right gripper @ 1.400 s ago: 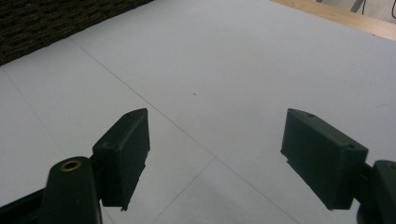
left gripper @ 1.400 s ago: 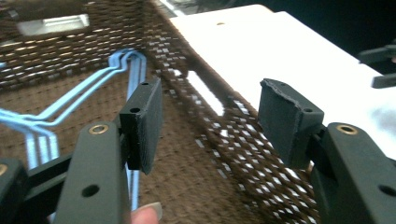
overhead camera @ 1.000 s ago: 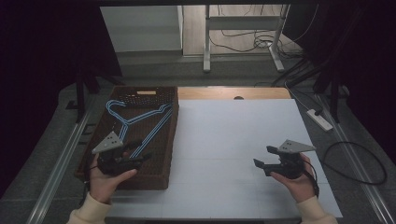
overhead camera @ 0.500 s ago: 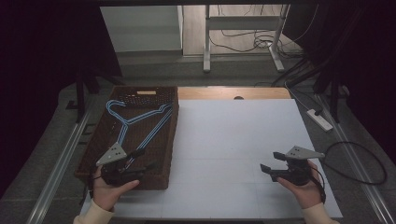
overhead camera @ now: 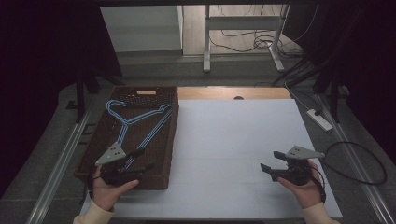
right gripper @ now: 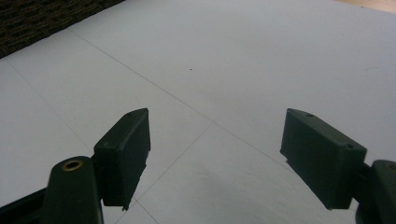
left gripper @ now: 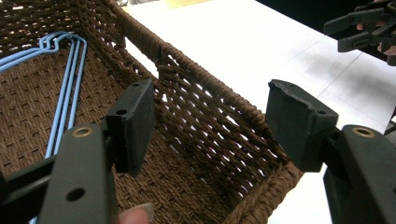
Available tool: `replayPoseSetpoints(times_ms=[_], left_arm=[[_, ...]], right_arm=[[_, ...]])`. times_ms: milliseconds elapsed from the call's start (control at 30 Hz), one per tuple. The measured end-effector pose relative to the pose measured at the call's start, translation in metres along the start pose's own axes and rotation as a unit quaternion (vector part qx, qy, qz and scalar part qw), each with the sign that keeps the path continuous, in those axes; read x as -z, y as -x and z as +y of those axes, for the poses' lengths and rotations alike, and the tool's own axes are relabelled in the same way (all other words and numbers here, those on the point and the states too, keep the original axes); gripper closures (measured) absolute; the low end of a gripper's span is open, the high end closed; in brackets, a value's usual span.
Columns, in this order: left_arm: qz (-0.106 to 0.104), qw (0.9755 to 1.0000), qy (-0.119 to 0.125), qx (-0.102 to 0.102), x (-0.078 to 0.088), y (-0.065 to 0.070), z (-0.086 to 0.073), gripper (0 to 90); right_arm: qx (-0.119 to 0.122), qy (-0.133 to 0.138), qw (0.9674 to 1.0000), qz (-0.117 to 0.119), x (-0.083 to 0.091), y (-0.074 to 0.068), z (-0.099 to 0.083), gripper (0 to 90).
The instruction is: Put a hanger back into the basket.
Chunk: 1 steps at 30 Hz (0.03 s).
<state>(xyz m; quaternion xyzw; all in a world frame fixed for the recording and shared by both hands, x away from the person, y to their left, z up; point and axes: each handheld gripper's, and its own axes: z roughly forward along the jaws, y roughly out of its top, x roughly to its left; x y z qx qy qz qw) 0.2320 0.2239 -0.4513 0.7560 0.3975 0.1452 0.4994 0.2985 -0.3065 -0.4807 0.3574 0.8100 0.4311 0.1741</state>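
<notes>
High view: left gripper (overhead camera: 140, 160) wide open, empty, poised over basket (overhead camera: 95, 151) near corner, likely lined up for blue hangers (overhead camera: 135, 122) lying inside; right gripper (overhead camera: 270, 169) open, empty, parked above white bench (overhead camera: 233, 135).

A white sheet (overhead camera: 238, 140) covers the tabletop, marked with thin straight lines that cross it in a grid. A strip of bare wooden table (overhead camera: 233, 93) shows along the sheet's far edge. Beyond the table, a metal stand with two legs (overhead camera: 243, 37) rests on a grey floor, with loose cables (overhead camera: 243, 39) lying behind it. A white power strip (overhead camera: 320, 119) lies on the floor to the right of the table, and a black cable loop (overhead camera: 357, 163) lies nearer the right front corner. A metal rail (overhead camera: 60, 163) runs along the floor on the left
</notes>
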Motion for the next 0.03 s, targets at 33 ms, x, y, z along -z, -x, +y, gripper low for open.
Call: replayPoseSetpoints(times_ms=[33], left_arm=[[0.0,1.0,0.0,0.0,0.0,0.0,0.0,34.1]], right_arm=[[0.0,0.0,1.0,0.0,0.0,0.0,0.0,24.9]])
